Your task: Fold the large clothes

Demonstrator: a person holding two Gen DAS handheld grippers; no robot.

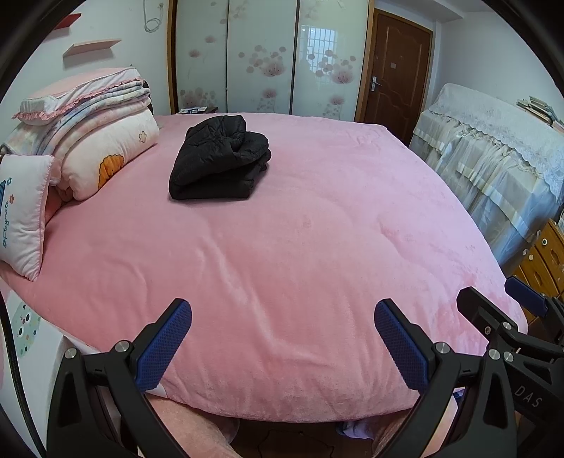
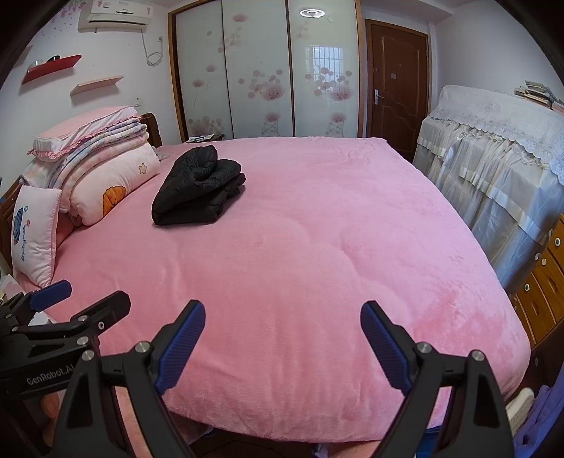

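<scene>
Pink bed point(image 1: 317, 264), folded black jacket point(image 1: 220, 158), stacked quilts point(image 1: 105, 141)

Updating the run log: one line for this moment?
black jacket: folded, far side of pink bed | left gripper: open, empty | right gripper: open, empty

— What did the bedroom look like?
— A bed point(image 2: 317, 246) under a pink cover filled it, with bedding point(image 2: 105, 169) stacked at the headboard. Behind stood a wardrobe point(image 2: 261, 70) with floral sliding doors, beside a brown door point(image 2: 396, 84).
— And the walls?
— White, carrying an air conditioner point(image 2: 116, 14), a red shelf point(image 2: 53, 67) and a pink shelf point(image 2: 97, 84). Lace-draped furniture point(image 2: 493, 148) and a wooden dresser point(image 2: 543, 289) lined the right side.
</scene>
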